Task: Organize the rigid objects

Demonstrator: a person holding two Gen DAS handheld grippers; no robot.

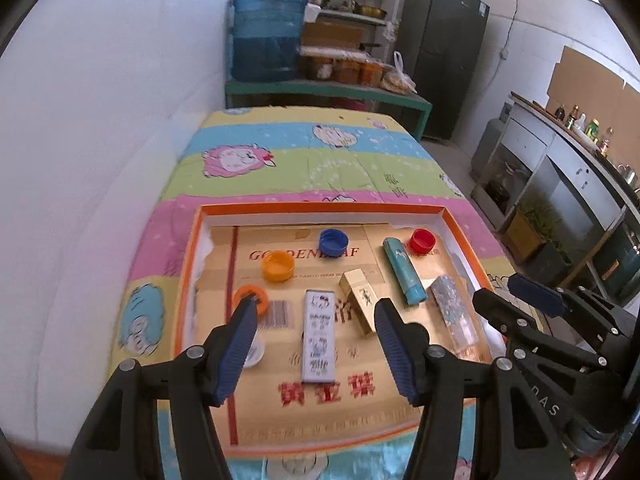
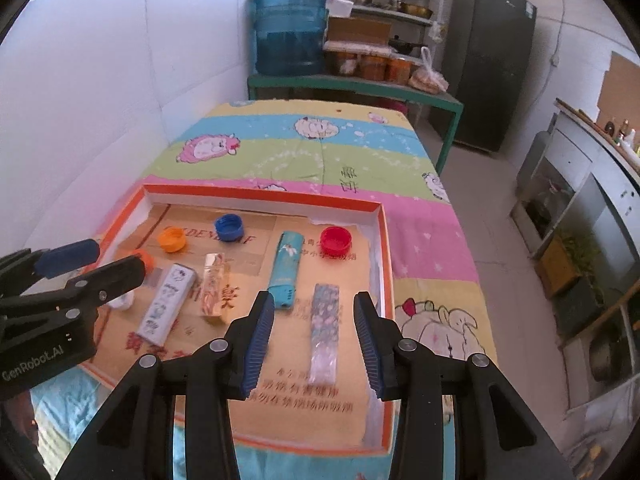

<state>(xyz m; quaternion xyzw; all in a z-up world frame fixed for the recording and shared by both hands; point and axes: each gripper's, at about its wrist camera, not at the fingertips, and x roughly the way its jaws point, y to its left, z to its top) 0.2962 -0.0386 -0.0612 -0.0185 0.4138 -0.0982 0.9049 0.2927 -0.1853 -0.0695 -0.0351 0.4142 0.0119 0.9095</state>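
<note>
Both my hand-held grippers, left (image 1: 316, 312) & right (image 2: 314, 306), hang released & empty above the orange-rimmed box tray (image 2: 386, 248) w/ lighters & caps inside: I'm between picks, next probably lowering onto the floral lighter (image 2: 325, 328).

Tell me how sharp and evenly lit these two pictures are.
Left wrist view: soft motion blur, tray print smeared, bright window glare top right, fisheye bends the walls. Right wrist view: similar blur, the jug fairly crisp, dark vignette in the corners, even daylight, faint shadows.
</note>
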